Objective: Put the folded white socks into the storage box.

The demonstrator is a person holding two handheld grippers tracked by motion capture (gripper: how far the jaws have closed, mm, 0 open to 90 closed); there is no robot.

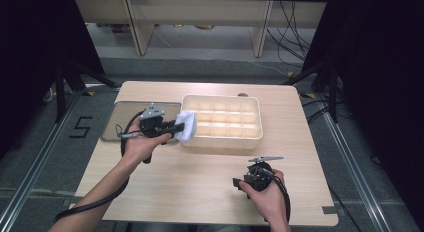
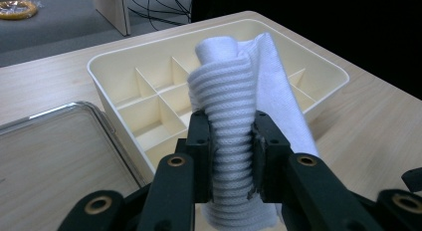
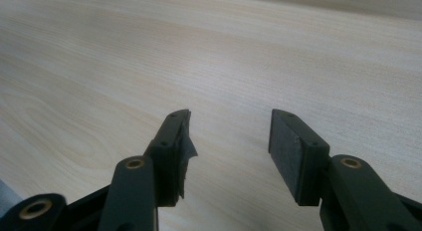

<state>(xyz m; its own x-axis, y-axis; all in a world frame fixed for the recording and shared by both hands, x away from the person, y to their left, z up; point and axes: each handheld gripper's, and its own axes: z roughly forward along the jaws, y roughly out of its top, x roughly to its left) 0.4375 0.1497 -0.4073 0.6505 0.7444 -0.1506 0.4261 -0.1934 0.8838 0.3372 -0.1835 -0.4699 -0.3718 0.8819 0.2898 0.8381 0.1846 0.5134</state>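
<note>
Left of centre in the high view, against the near-left corner of the cream divided tray (image 1: 252, 123): left gripper (image 1: 176, 126) clamped on a white cloth (image 1: 186, 126), held in the person's left hand (image 1: 142, 142). Bundle just over that corner's rim, partly hiding the nearest compartments. Further left, touching or just beside the tray: a shallow clear-rimmed lid or flat tray (image 1: 112, 123) lying on the wooden table (image 1: 200, 177) (which of the two, hard to tell). A thick black cable (image 1: 95, 202) trailing down from the gripper toward the lower left of the frame.

Centre of the left gripper view: jaws pressed into the ribbed, rolled cloth (image 2: 234, 141) from both sides, roll standing upright between them and blocking much of the tray's (image 2: 114, 99) grid behind. Flat clear-rimmed piece (image 2: 59, 156) at lower left.

Lower right of the high view: right gripper (image 1: 252, 176) in the right hand (image 1: 267, 192), well apart from tray and cloth, over bare tabletop near the front edge.

In the right gripper view: jaws spread wide, nothing between them, plain wood grain (image 3: 224, 61) beyond. Left pad's (image 3: 183, 146) black lining torn and curling at its edge.

Beyond the table, top of the high view: pale shelving legs (image 1: 142, 27), loose cables on the grey floor (image 1: 295, 37), a "5" marked at left (image 1: 81, 127).
</note>
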